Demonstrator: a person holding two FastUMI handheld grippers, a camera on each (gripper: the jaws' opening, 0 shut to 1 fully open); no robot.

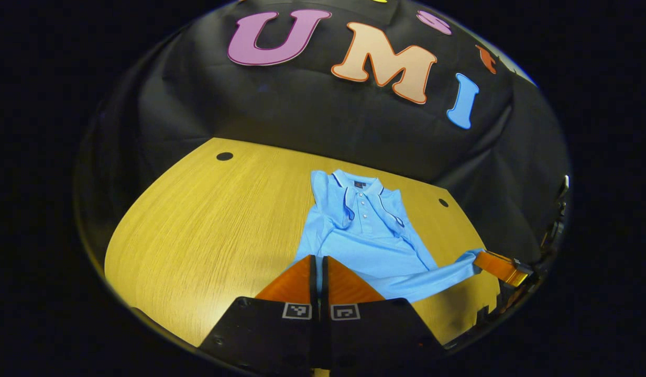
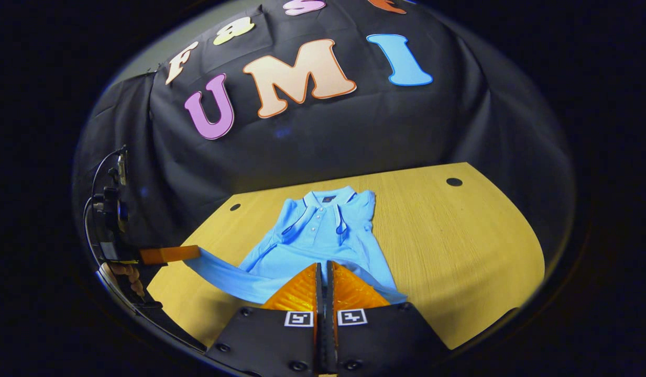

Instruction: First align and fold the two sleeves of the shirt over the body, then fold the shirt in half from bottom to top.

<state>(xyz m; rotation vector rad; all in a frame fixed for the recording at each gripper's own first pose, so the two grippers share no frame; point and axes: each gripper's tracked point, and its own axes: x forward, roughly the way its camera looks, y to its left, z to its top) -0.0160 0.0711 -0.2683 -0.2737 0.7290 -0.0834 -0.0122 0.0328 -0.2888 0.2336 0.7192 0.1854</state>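
A light blue polo shirt lies collar-away on the wooden table, both sleeves folded in over the body. My left gripper is shut on one bottom corner of the hem. The right gripper shows at the far right, pinching the other corner, with the hem stretched between the two and raised off the table. In the right gripper view, my right gripper is shut on the shirt hem, and the left gripper holds the far corner at the left.
The table has small dark holes near its back corners. Black cloth walls the booth behind it. A hand and cables sit behind the left gripper. Bare wood lies on both sides of the shirt.
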